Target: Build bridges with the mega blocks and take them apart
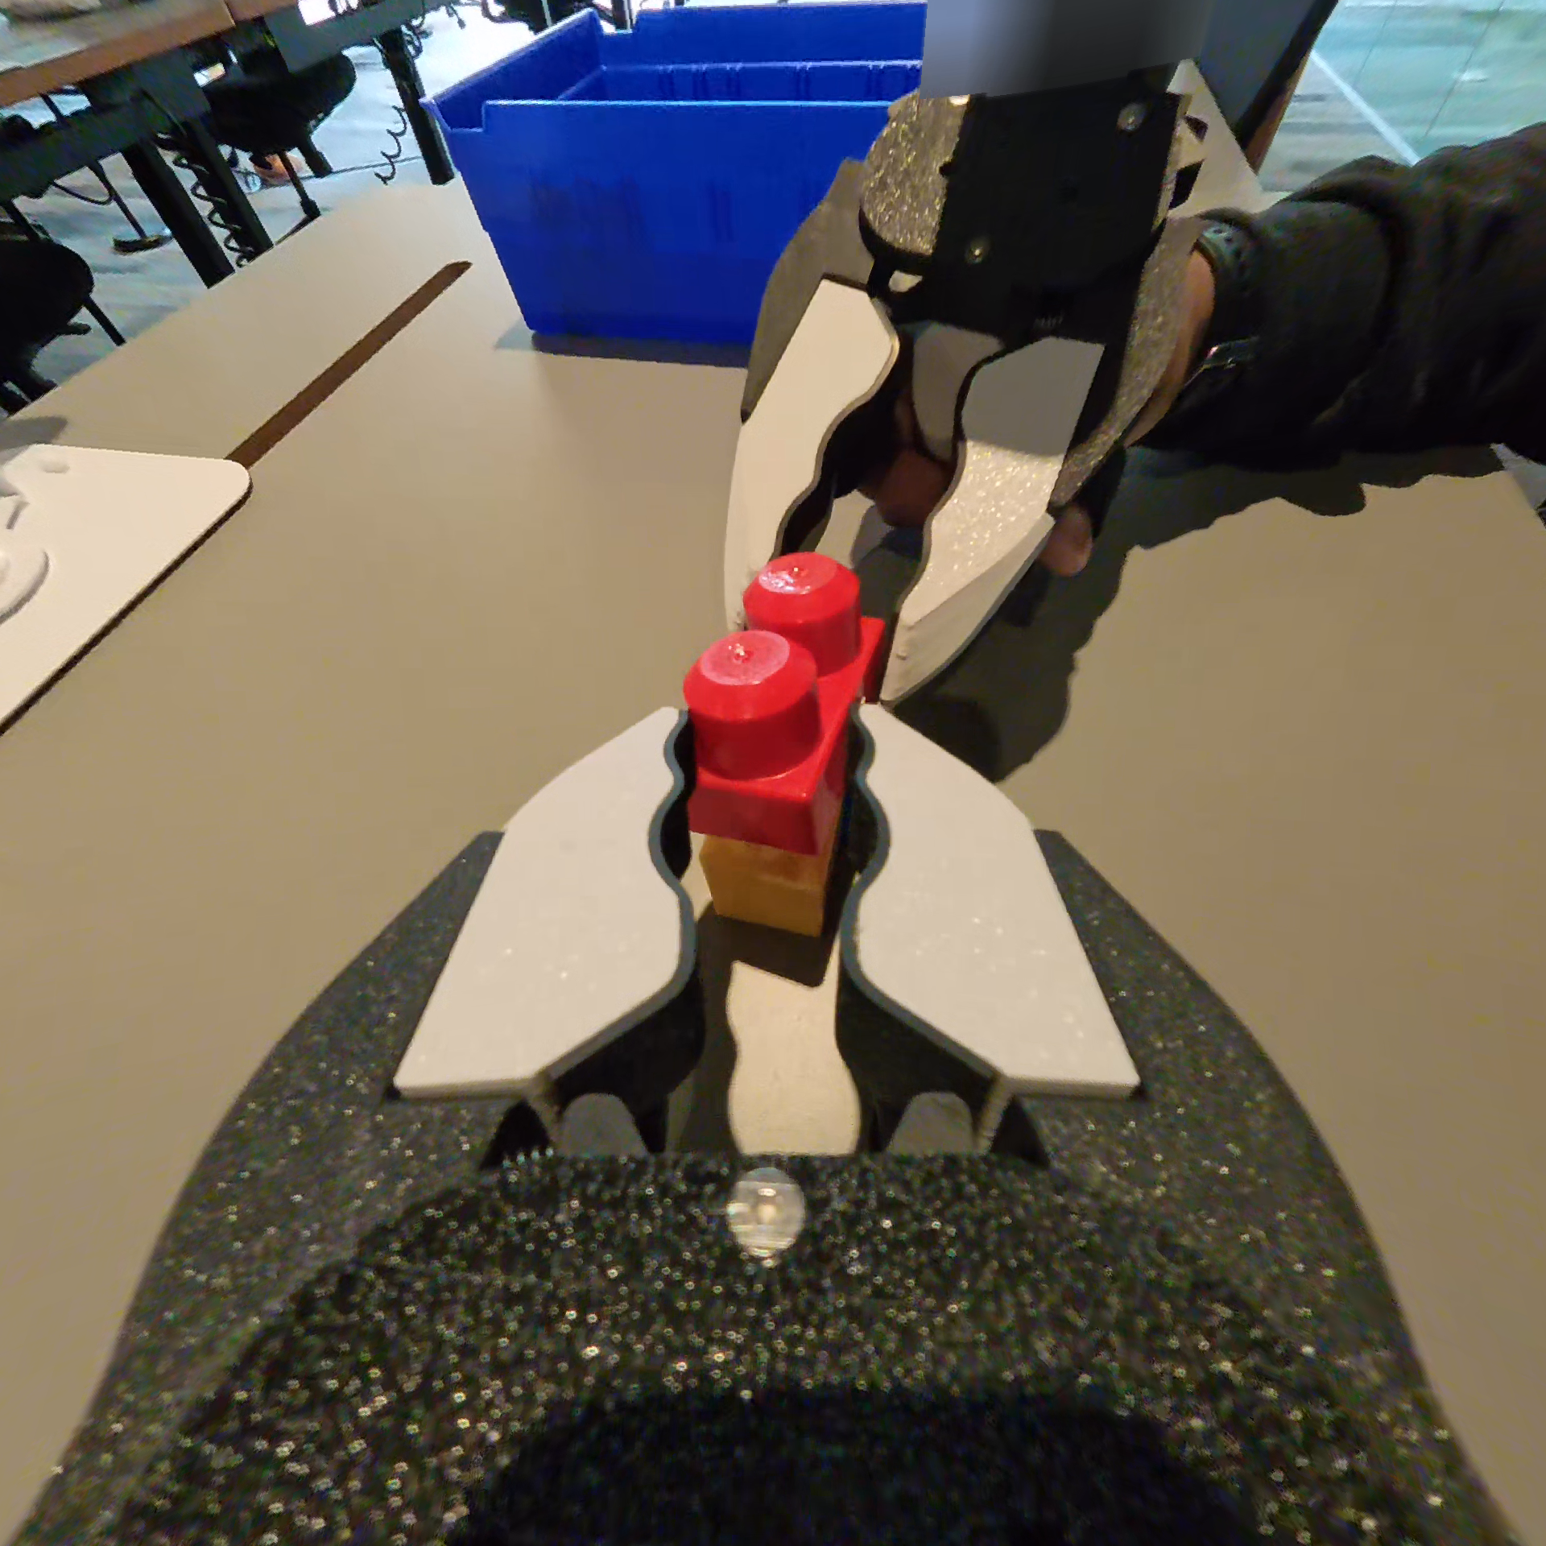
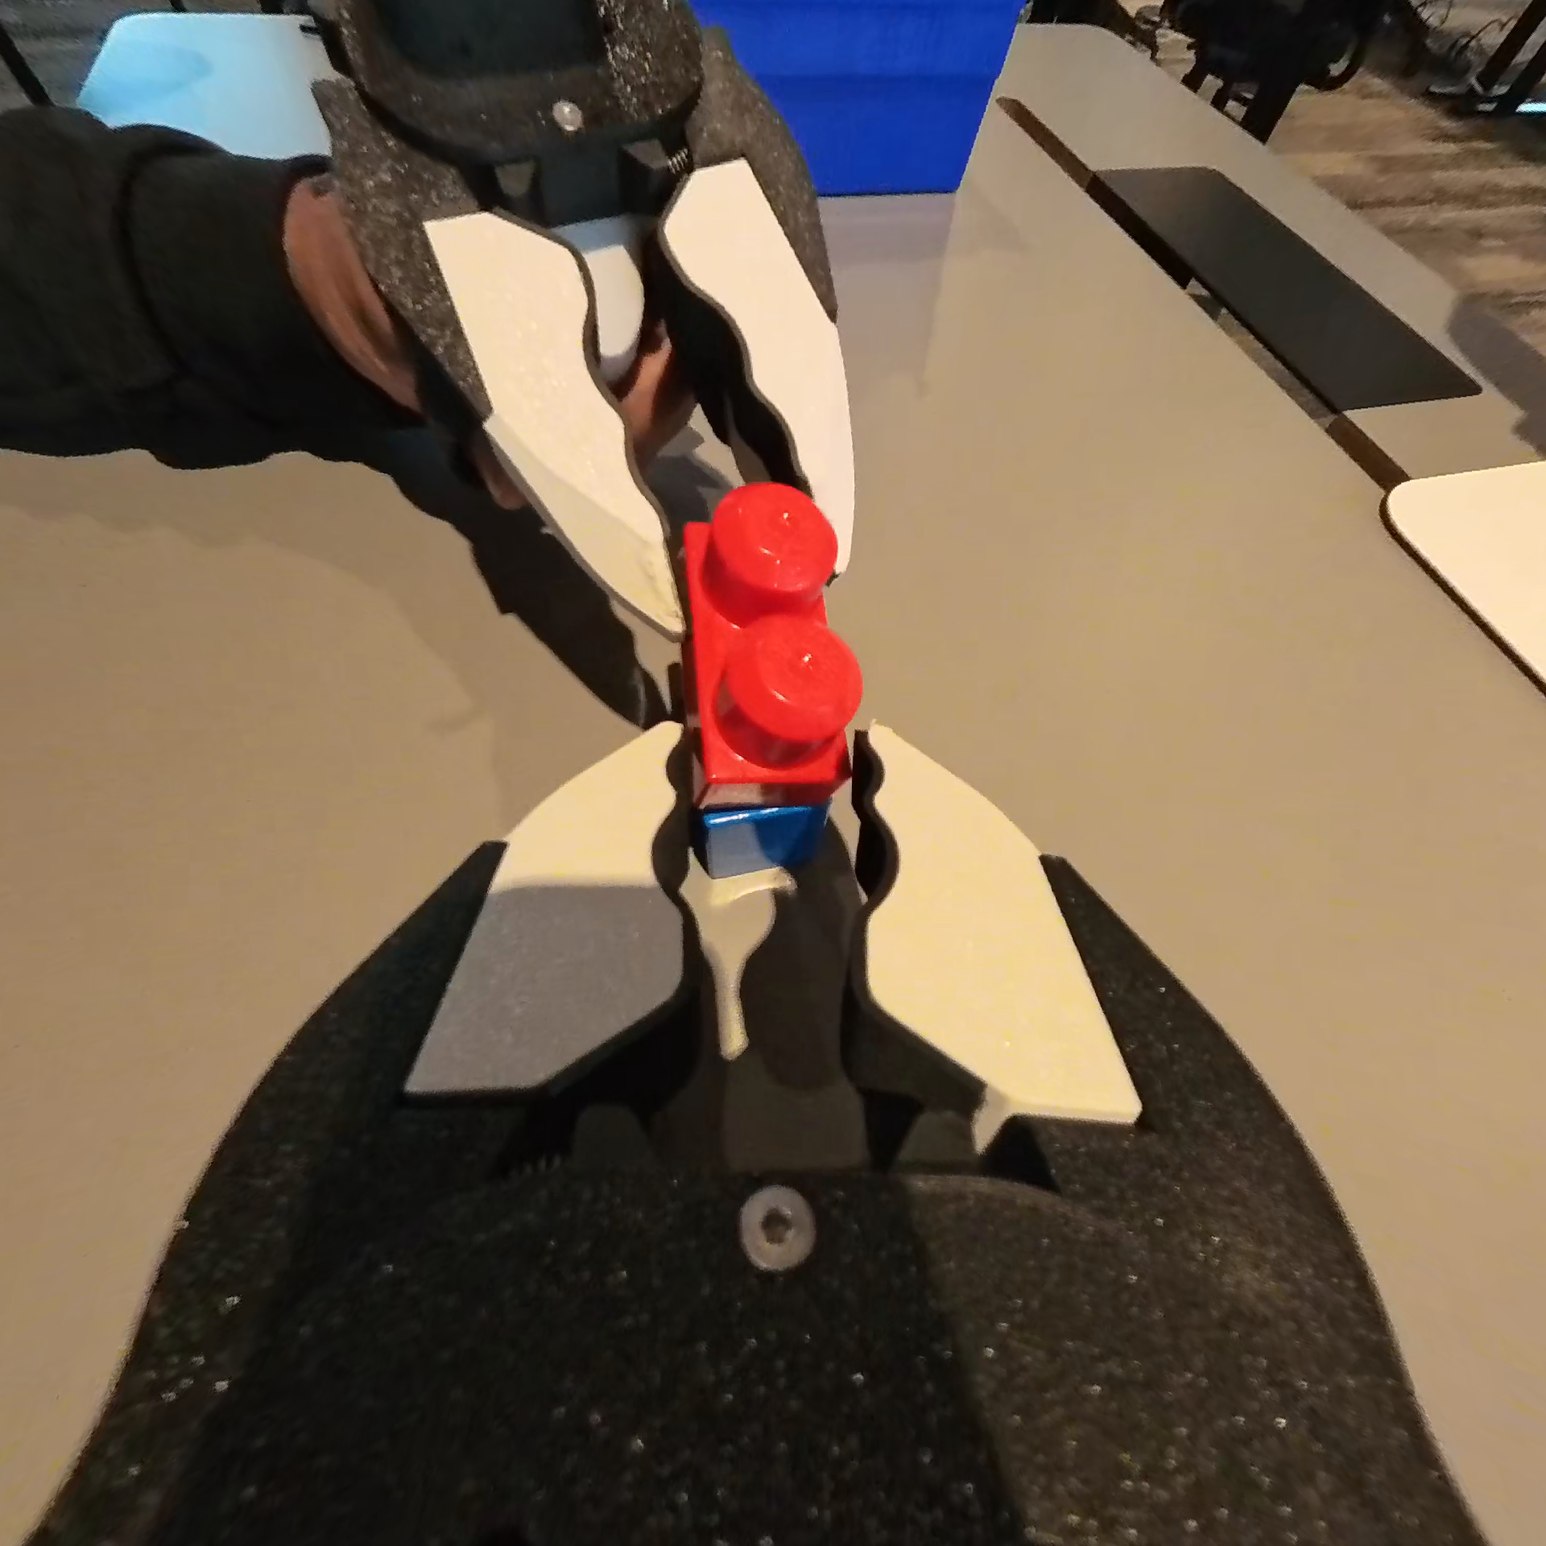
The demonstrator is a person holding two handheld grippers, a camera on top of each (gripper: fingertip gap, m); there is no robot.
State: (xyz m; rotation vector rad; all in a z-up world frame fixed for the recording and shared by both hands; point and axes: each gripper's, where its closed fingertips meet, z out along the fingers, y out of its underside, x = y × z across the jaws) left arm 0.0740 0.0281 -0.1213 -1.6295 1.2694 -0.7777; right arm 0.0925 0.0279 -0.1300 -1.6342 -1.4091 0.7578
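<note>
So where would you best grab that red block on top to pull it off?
Grip the red block by its flat long sides, below the studs, coming in from an end. The round studs would slip; the yellow block and blue block sit underneath.

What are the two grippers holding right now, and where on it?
Both flank the red block, one at each end: left gripper over the yellow block, right gripper over the blue block. Whether they are clamped cannot be told.

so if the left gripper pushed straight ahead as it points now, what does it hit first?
The red block: it already sits between the left gripper fingertips, on a yellow block. Just beyond, at the block's far end, is the right gripper. Contact can't be confirmed.
</note>
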